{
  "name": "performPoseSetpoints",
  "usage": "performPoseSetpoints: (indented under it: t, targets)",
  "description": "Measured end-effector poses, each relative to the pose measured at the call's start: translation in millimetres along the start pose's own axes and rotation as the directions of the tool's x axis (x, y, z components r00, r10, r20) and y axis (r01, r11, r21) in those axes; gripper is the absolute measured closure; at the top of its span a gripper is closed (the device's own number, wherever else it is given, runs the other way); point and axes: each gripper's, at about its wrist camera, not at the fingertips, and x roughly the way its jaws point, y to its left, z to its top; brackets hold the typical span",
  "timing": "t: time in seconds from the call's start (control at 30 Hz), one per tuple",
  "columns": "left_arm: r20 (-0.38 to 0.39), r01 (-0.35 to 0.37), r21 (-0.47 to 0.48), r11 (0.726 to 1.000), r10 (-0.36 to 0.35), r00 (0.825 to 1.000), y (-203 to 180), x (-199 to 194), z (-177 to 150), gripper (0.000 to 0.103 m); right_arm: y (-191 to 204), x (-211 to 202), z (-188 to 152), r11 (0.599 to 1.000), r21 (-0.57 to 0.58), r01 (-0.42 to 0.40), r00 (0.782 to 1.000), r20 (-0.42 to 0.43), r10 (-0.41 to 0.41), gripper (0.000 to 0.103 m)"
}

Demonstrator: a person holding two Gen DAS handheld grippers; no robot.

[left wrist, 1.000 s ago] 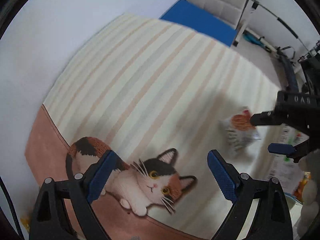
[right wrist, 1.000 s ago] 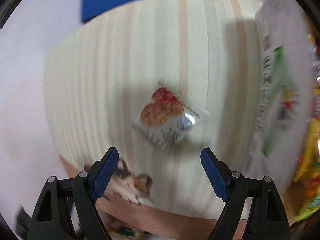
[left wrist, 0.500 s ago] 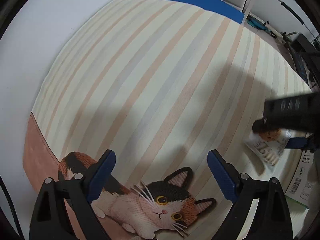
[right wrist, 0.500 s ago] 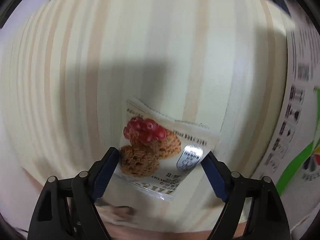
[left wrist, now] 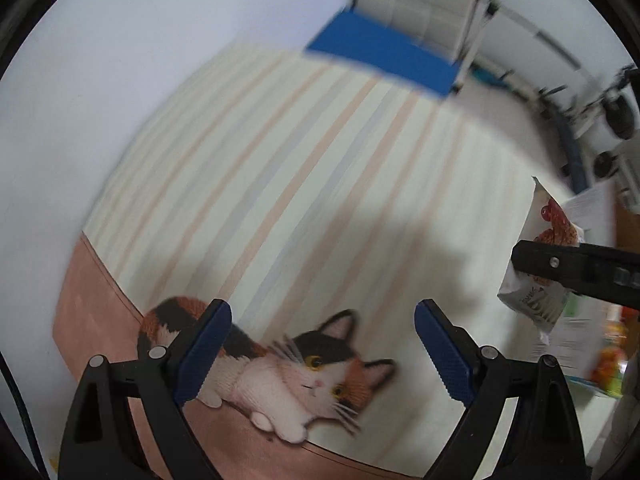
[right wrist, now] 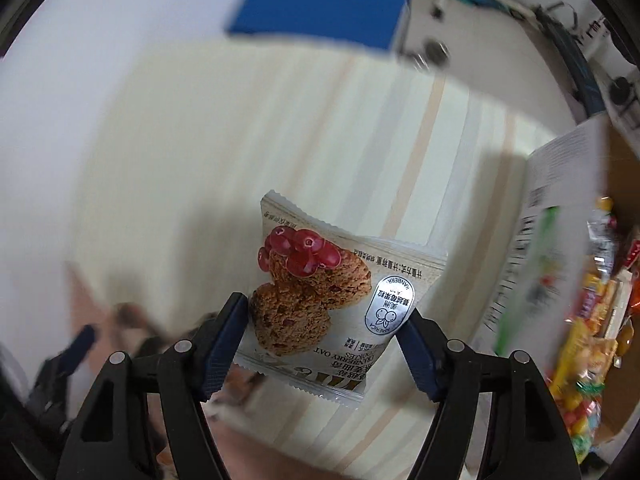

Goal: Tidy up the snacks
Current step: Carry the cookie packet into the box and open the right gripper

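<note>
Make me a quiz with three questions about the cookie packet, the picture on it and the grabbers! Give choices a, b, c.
1. Where is the cookie packet?
a) flat on the striped mat
b) between the right gripper's jaws
c) inside the box

2. What colour are the berries printed on the packet?
a) red
b) blue
c) green

3. What is the left gripper doing?
a) squeezing a packet
b) holding a cup
c) open, holding nothing

Answers:
1 b: the right gripper has its blue pads against both sides of the packet, which is lifted above the striped mat.
2 a: the berries on top of the printed cookies are red.
3 c: its jaws stand wide apart, with only the mat's cat picture behind them.
</note>
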Motion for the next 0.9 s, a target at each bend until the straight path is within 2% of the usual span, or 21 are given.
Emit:
performPoseSetpoints:
  t: [0.07, 0.1, 0.17, 0.23, 0.27, 0.3, 0.37, 0.4, 0.47, 0.57, 0.6, 0.67, 0.73, 0.9]
  targets:
    - [0.059, 0.062, 0.040, 0.997, -0.064, 0.996, -23.8, -38.5, 5.4, 0.009, -18.1, -55.3, -12.5, 0.999, 0.000, -0.032, 0.996, 0.079, 0.032, 0.028]
    - [0.073, 0.084, 0.055, 0.995, -0.088, 0.993, -32.2, -49.5, 6.6, 0.009, -31.7, -80.2, -11.2, 1.000, 0.005, -0.030, 0.994, 0.108, 0.030, 0.028]
    - [0.090, 0.175, 0.117, 0.977, -0.186, 0.978, -65.0, -72.9, 11.0, 0.009, -68.2, -123.5, -26.7, 0.999, 0.038, 0.000, 0.987, 0.159, -0.006, 0.028]
    - [0.058, 0.281, 0.197, 0.939, -0.297, 0.953, -108.0, -87.9, 10.5, 0.004, -112.4, -153.4, -37.8, 0.995, 0.092, 0.037, 0.983, 0.173, -0.052, 0.028]
    - [0.041, 0.310, 0.230, 0.923, -0.327, 0.944, -126.7, -90.6, 8.8, 0.001, -140.0, -164.6, -37.9, 0.990, 0.125, 0.060, 0.982, 0.170, -0.081, 0.028]
    - [0.014, 0.337, 0.273, 0.901, -0.354, 0.935, -155.3, -90.2, 7.9, 0.000, -168.1, -169.2, -44.5, 0.981, 0.166, 0.100, 0.979, 0.158, -0.127, 0.027]
    - [-0.034, 0.366, 0.319, 0.874, -0.376, 0.926, -197.8, -82.6, 6.3, 0.000, -212.5, -171.6, -48.7, 0.964, 0.218, 0.155, 0.977, 0.113, -0.183, 0.027]
    - [-0.067, 0.382, 0.338, 0.860, -0.383, 0.921, -218.8, -75.7, 5.5, 0.000, -240.2, -169.7, -49.1, 0.951, 0.256, 0.175, 0.975, 0.091, -0.204, 0.027]
    - [-0.129, 0.381, 0.397, 0.835, -0.360, 0.924, -267.6, -55.7, 3.1, 0.000, -272.2, -160.7, -53.0, 0.932, 0.281, 0.227, 0.968, 0.041, -0.248, 0.027]
    - [-0.185, 0.371, 0.438, 0.819, -0.322, 0.929, -314.6, -27.9, -0.1, 0.001, -316.2, -140.8, -59.7, 0.915, 0.330, 0.232, 0.971, -0.015, -0.241, 0.027]
    - [-0.190, 0.352, 0.454, 0.818, -0.297, 0.936, -328.4, -21.8, -1.7, 0.001, -323.2, -141.4, -63.2, 0.911, 0.342, 0.231, 0.971, -0.021, -0.238, 0.027]
    - [-0.202, 0.333, 0.471, 0.817, -0.268, 0.942, -346.1, -10.3, -0.2, 0.001, -337.3, -131.3, -66.2, 0.899, 0.362, 0.248, 0.967, -0.038, -0.252, 0.027]
    - [-0.217, 0.312, 0.474, 0.824, -0.234, 0.948, -357.5, 4.1, 1.8, 0.001, -350.2, -110.9, -70.5, 0.893, 0.390, 0.224, 0.974, -0.049, -0.223, 0.027]
    - [-0.236, 0.289, 0.474, 0.831, -0.197, 0.952, -369.0, 21.6, -1.3, 0.001, -359.2, -92.3, -71.9, 0.894, 0.404, 0.194, 0.980, -0.048, -0.191, 0.027]
